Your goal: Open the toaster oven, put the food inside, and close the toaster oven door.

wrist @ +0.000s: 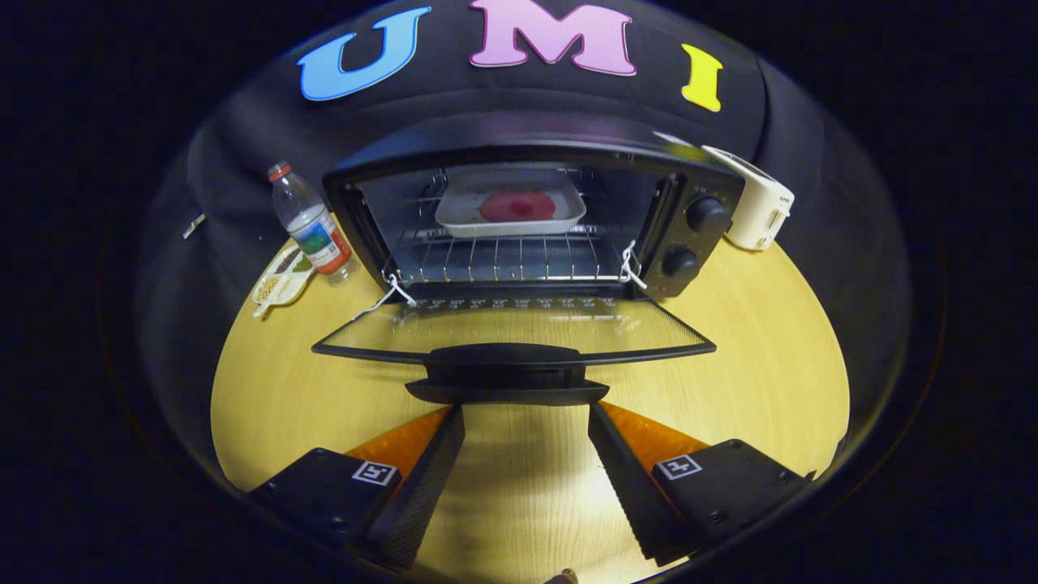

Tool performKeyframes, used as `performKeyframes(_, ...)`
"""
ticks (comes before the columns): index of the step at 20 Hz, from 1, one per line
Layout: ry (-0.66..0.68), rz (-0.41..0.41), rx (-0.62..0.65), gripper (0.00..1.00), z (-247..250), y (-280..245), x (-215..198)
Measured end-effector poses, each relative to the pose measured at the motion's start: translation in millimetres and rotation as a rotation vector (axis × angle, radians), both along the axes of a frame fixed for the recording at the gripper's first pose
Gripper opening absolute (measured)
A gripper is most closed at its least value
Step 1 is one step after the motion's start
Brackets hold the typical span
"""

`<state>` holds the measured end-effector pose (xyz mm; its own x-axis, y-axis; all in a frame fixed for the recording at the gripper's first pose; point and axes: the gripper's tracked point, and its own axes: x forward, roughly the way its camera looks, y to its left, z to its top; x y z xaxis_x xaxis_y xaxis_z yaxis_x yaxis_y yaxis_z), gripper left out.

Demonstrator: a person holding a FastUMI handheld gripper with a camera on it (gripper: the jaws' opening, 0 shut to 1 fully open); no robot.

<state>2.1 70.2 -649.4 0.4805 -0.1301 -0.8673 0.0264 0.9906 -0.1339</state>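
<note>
On the round wooden desk stands one black toaster oven, its glass door dropped fully open and lying flat toward the claw. Inside, one white rectangular tray sits on the wire rack, well back in the cavity, and carries one round reddish piece of food. Two black knobs sit one above the other on the oven's right panel, and two white cords are tied at the door's hinge corners. The door's one broad black handle lies just ahead of the claw's two fingers, which are spread wide apart and grip nothing, their tips close beneath the handle. Left of the oven stand one plastic water bottle and one small snack dish; one white appliance stands to its right.
</note>
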Motion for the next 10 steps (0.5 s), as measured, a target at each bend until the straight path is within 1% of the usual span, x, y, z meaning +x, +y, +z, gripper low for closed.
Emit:
performKeyframes(2,-0.068,0.031,-0.026,1.00,20.2,1.3,9.8)
performKeyframes(4,-0.109,0.040,-0.018,0.99,31.6,7.5,15.4)
performKeyframes(7,-0.117,0.030,0.005,1.00,36.0,8.8,13.5)
performKeyframes(10,-0.101,0.045,0.001,1.00,32.0,4.9,14.3)
